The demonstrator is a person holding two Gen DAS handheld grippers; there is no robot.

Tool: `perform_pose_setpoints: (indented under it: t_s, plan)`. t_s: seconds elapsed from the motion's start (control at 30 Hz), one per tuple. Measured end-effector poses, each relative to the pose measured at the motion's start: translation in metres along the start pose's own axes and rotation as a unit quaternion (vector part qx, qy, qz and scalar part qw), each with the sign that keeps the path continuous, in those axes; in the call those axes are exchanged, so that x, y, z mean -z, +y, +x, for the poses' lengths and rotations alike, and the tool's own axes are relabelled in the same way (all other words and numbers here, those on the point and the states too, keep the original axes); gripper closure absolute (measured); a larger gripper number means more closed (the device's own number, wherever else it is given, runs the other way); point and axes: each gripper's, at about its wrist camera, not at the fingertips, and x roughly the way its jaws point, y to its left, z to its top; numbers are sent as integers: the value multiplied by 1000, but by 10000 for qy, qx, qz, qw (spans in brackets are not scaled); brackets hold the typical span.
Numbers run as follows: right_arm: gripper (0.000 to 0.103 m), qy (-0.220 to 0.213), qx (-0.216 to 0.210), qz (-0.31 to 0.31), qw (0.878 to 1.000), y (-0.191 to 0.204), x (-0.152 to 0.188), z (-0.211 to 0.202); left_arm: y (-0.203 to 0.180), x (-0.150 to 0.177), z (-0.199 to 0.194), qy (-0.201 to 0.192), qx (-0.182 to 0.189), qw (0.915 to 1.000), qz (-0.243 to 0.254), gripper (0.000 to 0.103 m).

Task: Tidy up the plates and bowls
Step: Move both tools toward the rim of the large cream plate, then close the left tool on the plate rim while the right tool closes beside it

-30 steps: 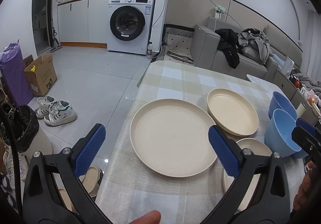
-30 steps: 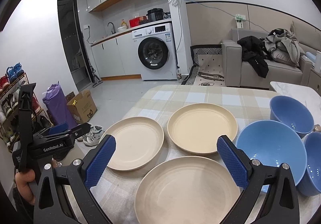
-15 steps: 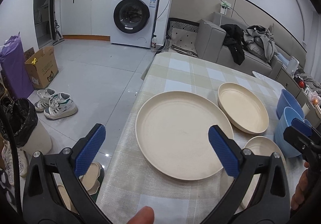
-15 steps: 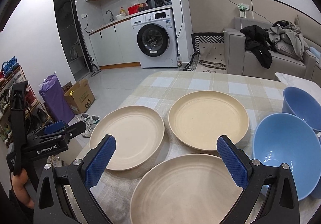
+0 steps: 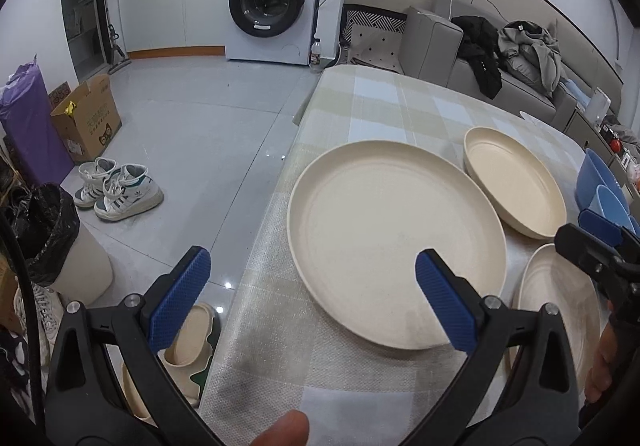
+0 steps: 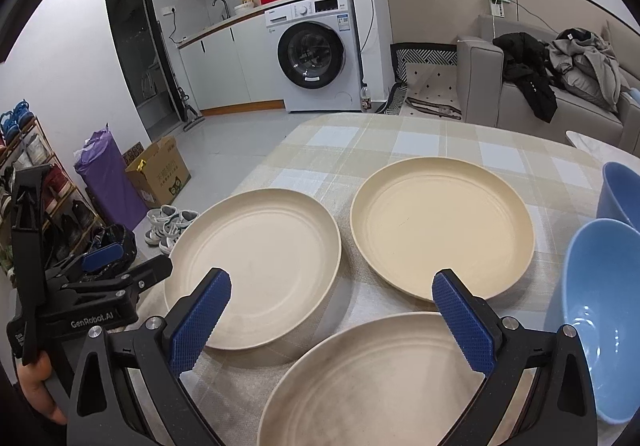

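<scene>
**Three plates, two bowls, both jaws empty**

I count three cream plates on the checked table (image 6: 400, 142). The left plate (image 5: 396, 242) lies near the table's left edge, the far plate (image 6: 442, 226) sits just beside it to the right, and the near plate (image 6: 380, 382) lies closest to me, under my right gripper (image 6: 332, 322). Two blue bowls stand at the right side: the near bowl (image 6: 604, 310) beside the near plate, the far bowl (image 6: 618, 194) just behind it.

My left gripper (image 5: 312, 298) hovers over the left plate's near rim, its jaws spread wide and holding nothing. My right gripper's jaws are likewise wide apart and empty. I cannot tell whether either gripper touches a plate.
</scene>
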Motion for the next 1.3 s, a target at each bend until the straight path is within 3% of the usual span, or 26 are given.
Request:
perform_pose_setpoints:
  t_s: [0.3, 0.37, 0.43, 0.6, 0.77, 0.87, 0.9, 0.97, 1.03, 1.23, 1.3]
  plan:
    - [1, 446, -118, -7, 9989, -2, 4, 35, 7, 4, 34, 347, 161, 9992, -129, 1]
    - [5, 544, -173, 37, 9984, -4, 3, 43, 6, 4, 39, 365, 170, 9991, -123, 1]
    - [18, 681, -253, 71, 9973, -4, 2, 51, 6, 5, 43, 365, 192, 9991, -129, 1]
    - [22, 830, -368, -15, 9959, -1, 3, 66, 6, 7, 51, 362, 206, 9991, -100, 3]
    - [28, 972, -386, 0, 9945, 0, 5, 78, 9, 11, 54, 445, 281, 9985, -173, 12]
    - [40, 1004, -438, -31, 9940, 1, 6, 82, 9, 12, 57, 485, 334, 9982, -140, 16]
    - [48, 1023, -435, -41, 9938, 2, 7, 83, 8, 13, 57, 479, 331, 9982, -132, 19]
    - [50, 1062, -440, -28, 9934, 2, 8, 87, 7, 13, 60, 504, 362, 9980, -129, 25]
    - [61, 1083, -447, 16, 9931, 1, 8, 89, 8, 15, 61, 530, 372, 9978, -150, 37]
    - [76, 1021, -279, 26, 9944, 2, 7, 88, 8, 18, 65, 551, 345, 9978, -138, 69]
    - [78, 1013, -233, 21, 9946, 2, 7, 88, 7, 19, 65, 542, 369, 9978, -94, 75]
